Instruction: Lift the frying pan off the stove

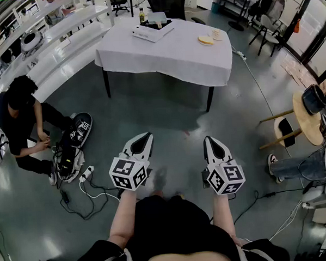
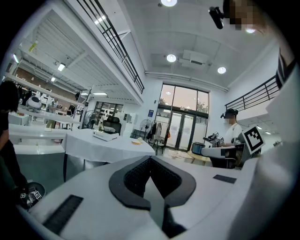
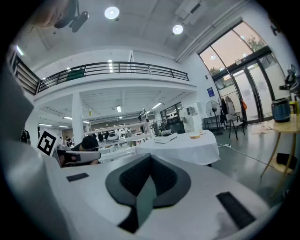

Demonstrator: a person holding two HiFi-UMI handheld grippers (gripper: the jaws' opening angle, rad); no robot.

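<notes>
Holding white left gripper (image 1: 144,139) and white right gripper (image 1: 210,141) clenched, gripping nothing, side by side at lower centre, pointing toward white-clothed table (image 1: 170,53) at upper centre.

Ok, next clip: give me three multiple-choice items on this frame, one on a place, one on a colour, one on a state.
1. Where does the table stand?
A) ahead of both grippers, across open floor
B) directly under the grippers
C) touching one gripper's tip

2. What colour is its cloth?
A) red
B) white
C) green

3. How do the jaws of the left gripper and right gripper stand?
A) both wide apart
B) left clamped on a pan
C) both together, nothing between

Answers: A, since the head view shows floor between grippers and table. B, since the cloth is plain white in every view. C, since each gripper view shows its pads meeting and nothing held.
</notes>
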